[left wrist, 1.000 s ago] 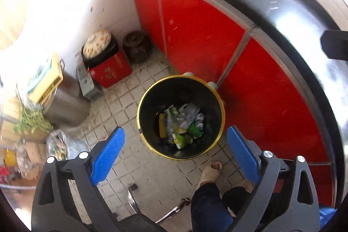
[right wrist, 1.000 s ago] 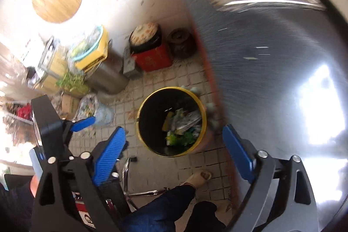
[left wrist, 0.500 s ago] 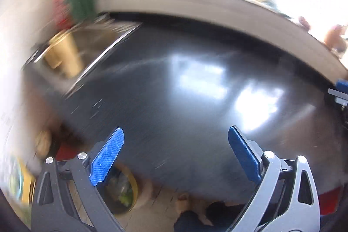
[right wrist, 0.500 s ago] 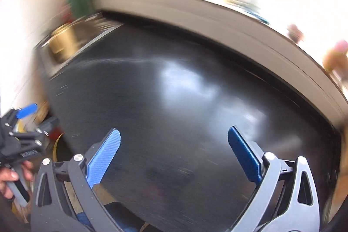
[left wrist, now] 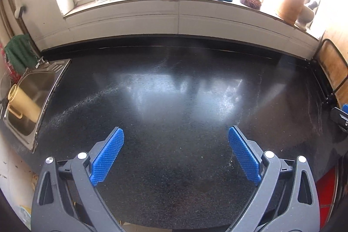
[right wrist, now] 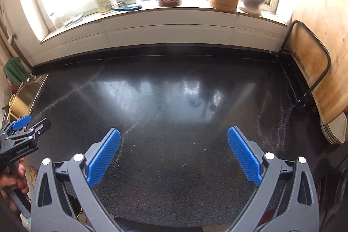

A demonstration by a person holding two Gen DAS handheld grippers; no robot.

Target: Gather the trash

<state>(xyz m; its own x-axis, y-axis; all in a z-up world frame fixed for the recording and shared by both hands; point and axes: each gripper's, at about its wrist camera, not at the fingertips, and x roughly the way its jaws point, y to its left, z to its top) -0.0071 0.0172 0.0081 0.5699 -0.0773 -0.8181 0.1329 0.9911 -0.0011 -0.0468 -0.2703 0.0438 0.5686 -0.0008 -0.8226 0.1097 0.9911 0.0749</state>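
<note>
Left gripper (left wrist: pixel 176 158) and right gripper (right wrist: pixel 174 158): both tilted downward, jaws spread wide, nothing between the pads. A hand (right wrist: pixel 12 182) grips the left gripper's handle.

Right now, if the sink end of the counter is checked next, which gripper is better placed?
Left: the left gripper sits between the right gripper and the sink, both open and empty.

Blk speckled countertop (left wrist: pixel 174 101); blue textured pads on grey fingers (left wrist: pixel 107 158); tan jug (left wrist: pixel 20 101); green cloth (left wrist: pixel 17 53).
</note>
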